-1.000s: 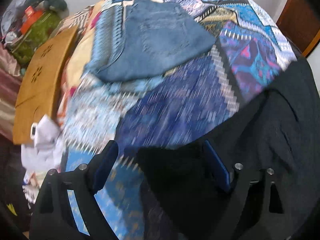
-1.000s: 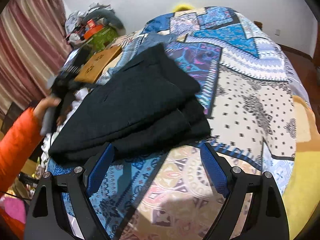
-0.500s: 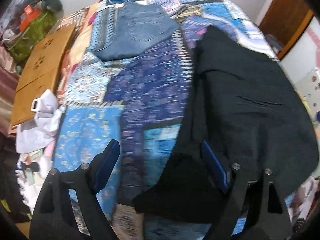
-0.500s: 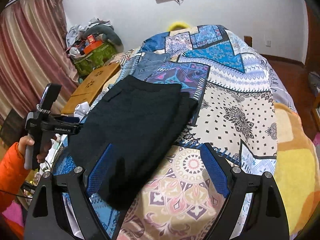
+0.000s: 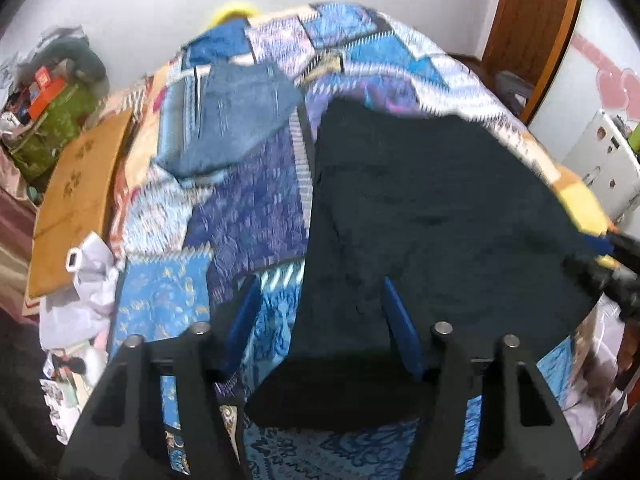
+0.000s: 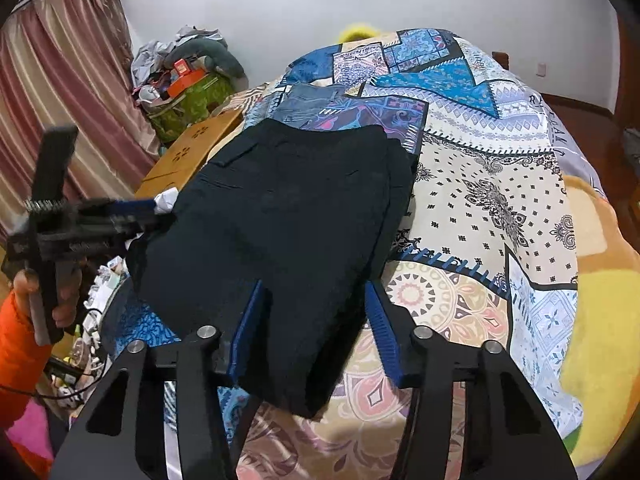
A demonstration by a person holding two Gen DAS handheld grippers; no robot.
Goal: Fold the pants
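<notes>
Black pants [image 6: 292, 232] now folded flat near bed [image 6: 500, 208] left edge — both our tongs [image 5: 316, 324] [image 6: 316, 320] narrowed from wide, gripping nothing — fold seemingly nearly done.

Pants [image 6: 288, 216] plain black, no pattern; same black in the left wrist view [image 5: 432, 216]. Bedspread [image 6: 492, 184] patchwork: blue, purple, cream and orange panels with paisley, dotted diamonds, mandalas, zigzag borders. Yellow blanket [image 6: 600, 320] plain, at the bed's right edge. Folded jeans [image 5: 236, 120] faded blue denim. Left gripper [image 5: 320, 316] black frame, blue finger pads; right gripper [image 6: 316, 320] the same colours. Sleeve [image 6: 16, 356] bright orange. Curtain [image 6: 60, 92] dusty pink with pale stripes. Wooden board [image 6: 188, 156] tan with small dark cut-out motifs. Bag [image 6: 192, 100] green patterned, orange box [image 6: 186, 76] on top. Wall [image 6: 440, 0] white.
</notes>
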